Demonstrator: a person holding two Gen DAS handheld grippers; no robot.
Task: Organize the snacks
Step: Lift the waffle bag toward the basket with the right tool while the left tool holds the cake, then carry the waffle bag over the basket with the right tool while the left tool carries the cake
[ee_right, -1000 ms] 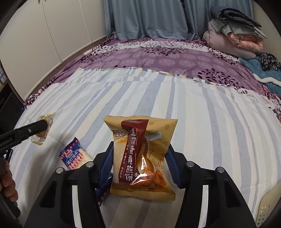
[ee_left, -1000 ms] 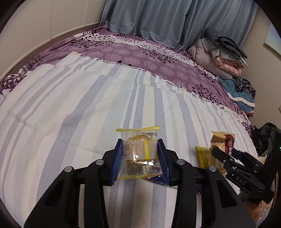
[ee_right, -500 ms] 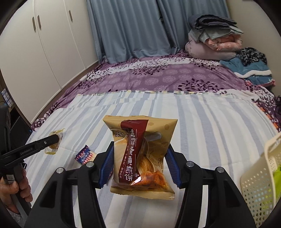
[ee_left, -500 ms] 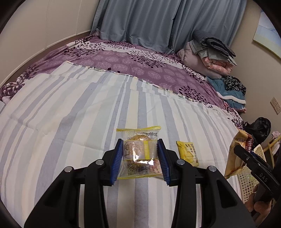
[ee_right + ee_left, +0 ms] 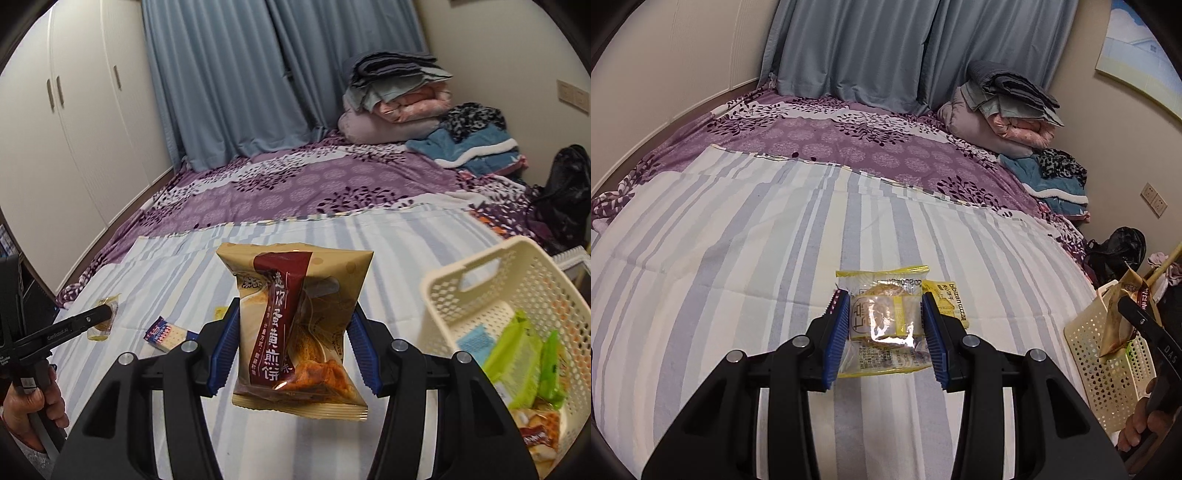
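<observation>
Both pairs of jaws are closed on a snack. Those of the left gripper [image 5: 885, 334] press their blue pads on a small clear packet with yellow edges [image 5: 882, 325], which has a round cake inside. It is held above the striped bedsheet [image 5: 738, 258]. Just behind it a yellow snack bag [image 5: 951, 301] lies on the sheet. The right gripper [image 5: 295, 347] holds a tan bag with a dark red band [image 5: 295, 328] upright, above the sheet and just to the left of a cream basket [image 5: 480, 280]. In the basket I see green packets [image 5: 517, 358] and some other snacks. A blue and white biscuit pack [image 5: 166, 334] lies on the sheet between the two grippers.
</observation>
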